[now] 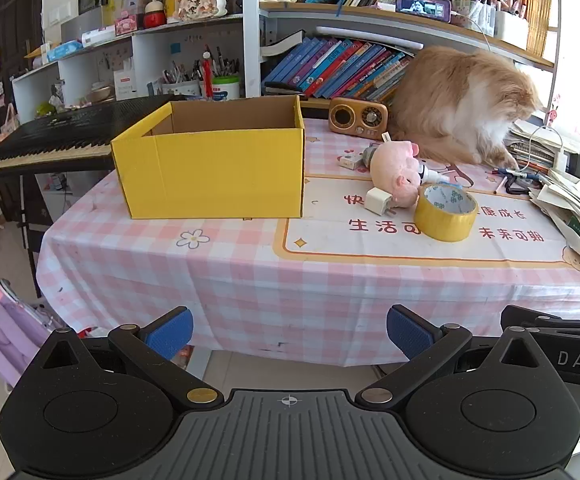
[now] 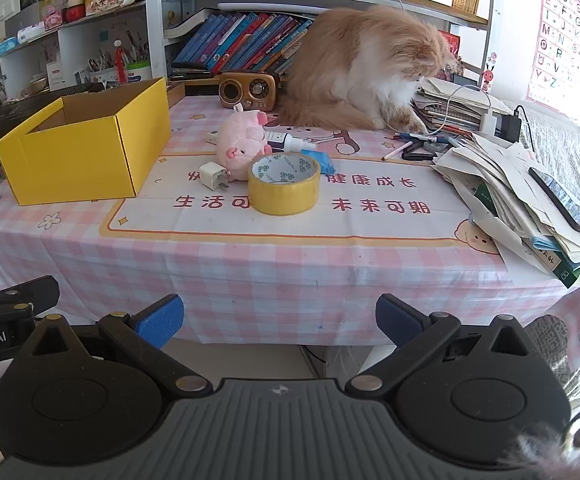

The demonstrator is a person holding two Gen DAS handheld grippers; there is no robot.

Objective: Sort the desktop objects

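An open yellow cardboard box [image 1: 210, 172] [image 2: 86, 152] stands at the table's left. To its right lie a yellow tape roll [image 1: 445, 212] [image 2: 284, 189], a pink plush pig [image 1: 395, 172] [image 2: 242, 144], a white charger plug [image 1: 377, 201] [image 2: 212, 176], a small white bottle [image 2: 290, 142] and a blue packet [image 2: 321, 162]. My left gripper [image 1: 290, 332] is open and empty, held off the table's front edge. My right gripper [image 2: 280, 320] is open and empty, also in front of the edge.
An orange and white cat [image 1: 457, 100] [image 2: 365, 68] sits at the back right of the table. A brown retro radio [image 1: 357, 117] [image 2: 248, 89] stands beside it. Stacked papers [image 2: 521, 200], pens and cables fill the right side. A keyboard [image 1: 50, 140] stands left of the table.
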